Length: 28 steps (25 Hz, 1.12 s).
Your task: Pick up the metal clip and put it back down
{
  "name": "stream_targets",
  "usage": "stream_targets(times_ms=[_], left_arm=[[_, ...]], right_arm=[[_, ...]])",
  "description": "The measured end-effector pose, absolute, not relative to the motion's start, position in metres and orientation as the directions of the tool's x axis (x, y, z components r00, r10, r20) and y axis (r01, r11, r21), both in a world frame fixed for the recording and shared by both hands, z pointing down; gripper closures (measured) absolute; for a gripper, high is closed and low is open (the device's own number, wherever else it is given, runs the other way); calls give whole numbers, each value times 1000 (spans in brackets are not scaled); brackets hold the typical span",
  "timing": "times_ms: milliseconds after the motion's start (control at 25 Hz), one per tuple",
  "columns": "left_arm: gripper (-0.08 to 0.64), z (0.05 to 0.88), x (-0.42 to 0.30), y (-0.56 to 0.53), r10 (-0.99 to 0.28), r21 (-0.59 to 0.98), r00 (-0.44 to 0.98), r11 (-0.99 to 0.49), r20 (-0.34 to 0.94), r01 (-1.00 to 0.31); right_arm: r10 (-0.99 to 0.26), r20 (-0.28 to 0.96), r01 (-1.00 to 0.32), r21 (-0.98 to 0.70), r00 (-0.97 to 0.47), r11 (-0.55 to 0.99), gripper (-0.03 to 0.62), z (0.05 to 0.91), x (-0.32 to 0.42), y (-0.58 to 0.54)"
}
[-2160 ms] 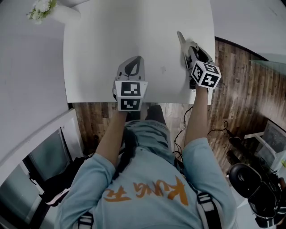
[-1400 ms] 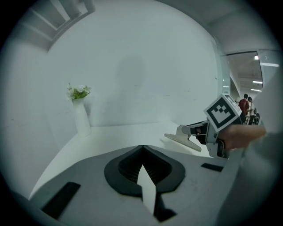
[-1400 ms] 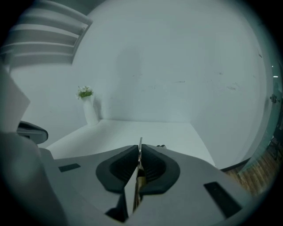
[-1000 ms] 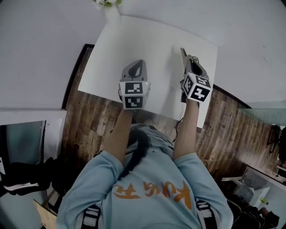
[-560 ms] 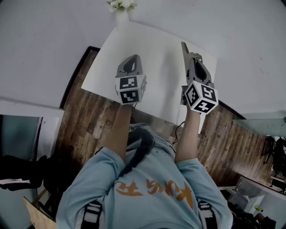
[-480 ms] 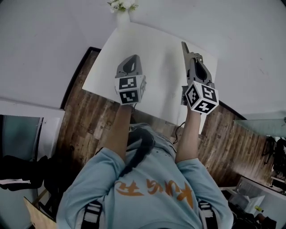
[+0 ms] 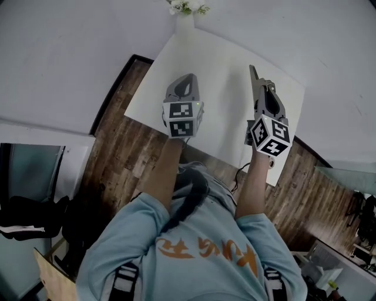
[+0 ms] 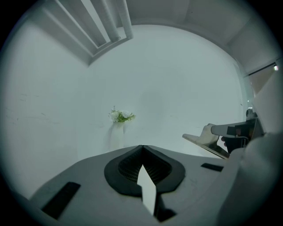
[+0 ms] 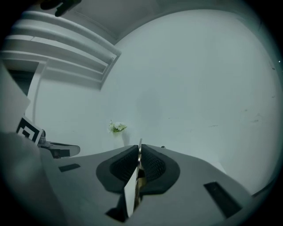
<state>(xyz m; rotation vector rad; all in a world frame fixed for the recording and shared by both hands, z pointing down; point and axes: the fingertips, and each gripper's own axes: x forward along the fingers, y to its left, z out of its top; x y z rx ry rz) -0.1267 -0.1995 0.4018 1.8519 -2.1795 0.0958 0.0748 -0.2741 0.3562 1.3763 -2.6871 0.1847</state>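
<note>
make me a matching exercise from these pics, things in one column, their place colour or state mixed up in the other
Things:
1. left gripper
2. right gripper
3. flowers
4. table

Place, colour or state:
a. white top
b. shut on the metal clip
c. at the far end of the table
d. shut, nothing between the jaws

Pairs: 1-d, 2-b, 3-c, 4-a

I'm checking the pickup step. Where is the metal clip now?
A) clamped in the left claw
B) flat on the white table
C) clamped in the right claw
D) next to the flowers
C: the right gripper view shows the right claw shut on the thin metal clip, edge-on between its pads.
</note>
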Motion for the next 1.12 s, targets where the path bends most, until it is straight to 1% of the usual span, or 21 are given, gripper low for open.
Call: stream_targets(times_ms=[480, 600, 840, 1120], left_arm=[[543, 451, -181, -225, -930, 133, -81, 137, 358, -982], [543, 466, -203, -230, -926, 140, -89, 150, 367, -979], [543, 499, -243, -247, -902, 165, -85, 169, 423, -972], [543, 522, -259, -278, -891, 198, -38, 142, 452, -970]], right_arm=[[-776, 270, -818, -105, -570, 565, 555, 420, 2, -298], [-764, 301, -817, -114, -570, 565, 555, 439, -19, -304], [-742, 345, -812, -134, -575, 567, 555, 471, -61, -319], [-701, 404, -799, -155, -588, 581, 555, 514, -99, -343]])
